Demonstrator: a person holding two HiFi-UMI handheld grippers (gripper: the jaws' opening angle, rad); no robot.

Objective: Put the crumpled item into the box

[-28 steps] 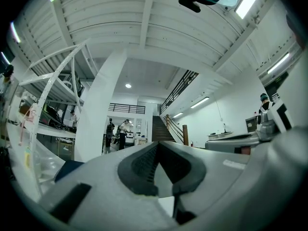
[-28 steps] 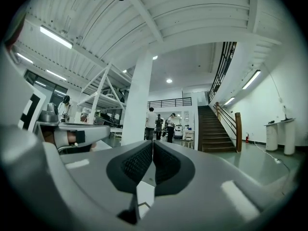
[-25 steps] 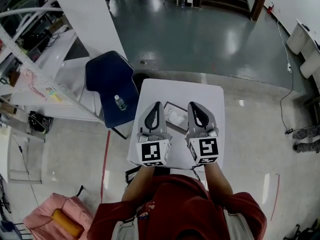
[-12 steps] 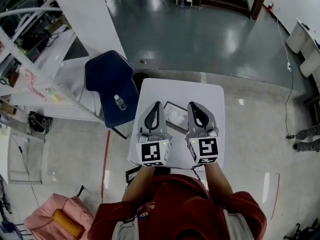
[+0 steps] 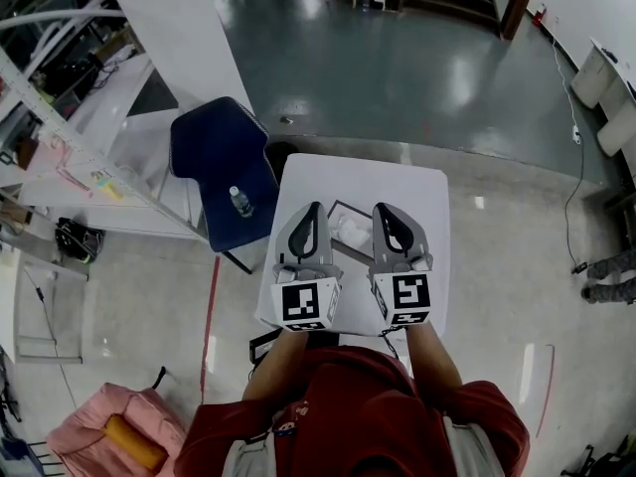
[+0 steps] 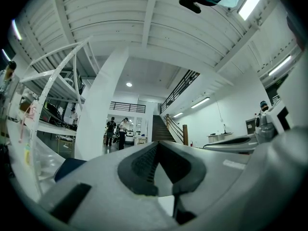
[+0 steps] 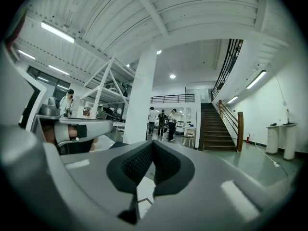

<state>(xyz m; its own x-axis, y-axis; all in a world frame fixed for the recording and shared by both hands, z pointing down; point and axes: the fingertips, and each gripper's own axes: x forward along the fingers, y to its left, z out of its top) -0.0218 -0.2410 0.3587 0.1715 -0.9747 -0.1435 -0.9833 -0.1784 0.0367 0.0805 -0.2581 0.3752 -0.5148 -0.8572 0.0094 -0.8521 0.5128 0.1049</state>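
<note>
A small white table (image 5: 360, 179) stands below me. On it lies a shallow dark-rimmed box (image 5: 337, 211), with a white crumpled item (image 5: 351, 232) inside its rim. My left gripper (image 5: 312, 207) hovers over the box's left side and my right gripper (image 5: 382, 208) over its right side, both pointing away from me. In the left gripper view the left gripper (image 6: 156, 143) has its jaws together with nothing between them. The right gripper (image 7: 153, 142) looks the same in the right gripper view: shut and empty. Both views look out across the hall, so neither shows the box.
A dark blue chair (image 5: 221, 162) with a water bottle (image 5: 238, 203) on its seat stands just left of the table. White shelving (image 5: 70, 127) fills the far left. A pink bag (image 5: 104, 427) lies on the floor at lower left. Several people (image 7: 163, 121) stand far off near the stairs (image 7: 219, 129).
</note>
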